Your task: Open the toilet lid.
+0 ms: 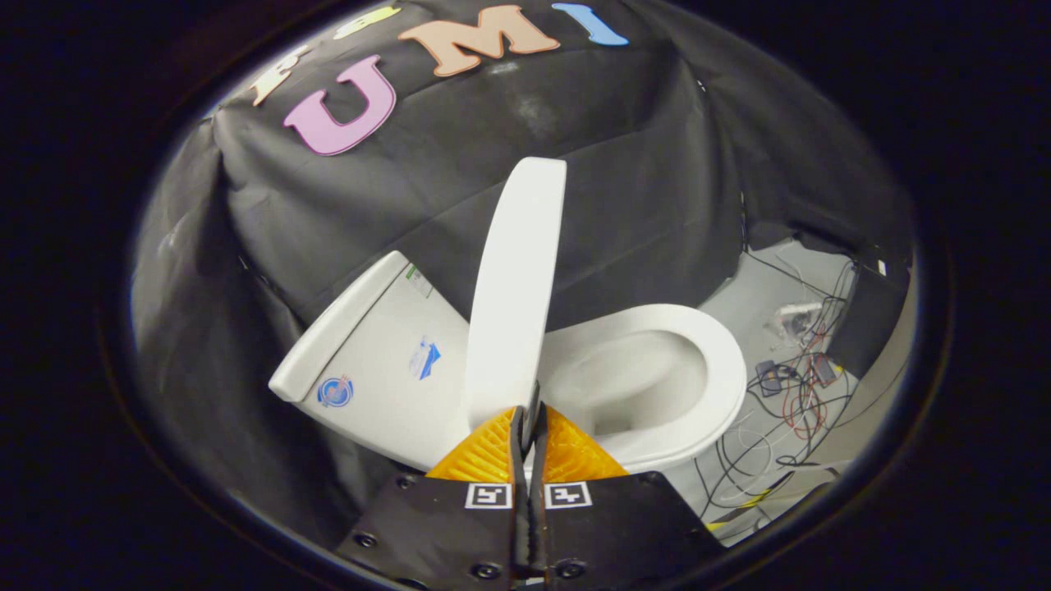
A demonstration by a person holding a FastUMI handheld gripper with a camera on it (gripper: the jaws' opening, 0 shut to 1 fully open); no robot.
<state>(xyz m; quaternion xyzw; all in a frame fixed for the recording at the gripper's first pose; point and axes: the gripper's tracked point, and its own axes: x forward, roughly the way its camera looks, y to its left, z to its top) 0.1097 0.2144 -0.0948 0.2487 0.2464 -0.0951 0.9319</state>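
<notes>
The booth's wall of black cloth (624,189) is seen behind everything, draped in folds around the toilet (657,386). The toilet is taken here as the landmark. It is white, and its seat ring and open bowl are seen lying to one side of the raised lid. On the other side of the lid the tank (378,361) is seen, white and tilted in the view, with small stickers on its face that are left unread. A patch of pale floor (764,304) is visible beyond the bowl's front rim, and a tangle of cables (788,402) with a few small devices is spread over it, just beside the toilet and apart from it.

The lid (513,295) is found raised nearly upright, standing edge-on between the tank and the bowl, with its top end reaching up against the cloth wall. Its lower edge is met at the fingertips.

The gripper (525,414) is held close in front of the toilet, with the fingers (566,451) brought almost together. The thin edge of the lid is seen pinched between their tips, both sides being pressed, so the lid is gripped rather than merely touched. Two small square markers (528,496) are carried on the gripper's body just behind the fingers.
</notes>
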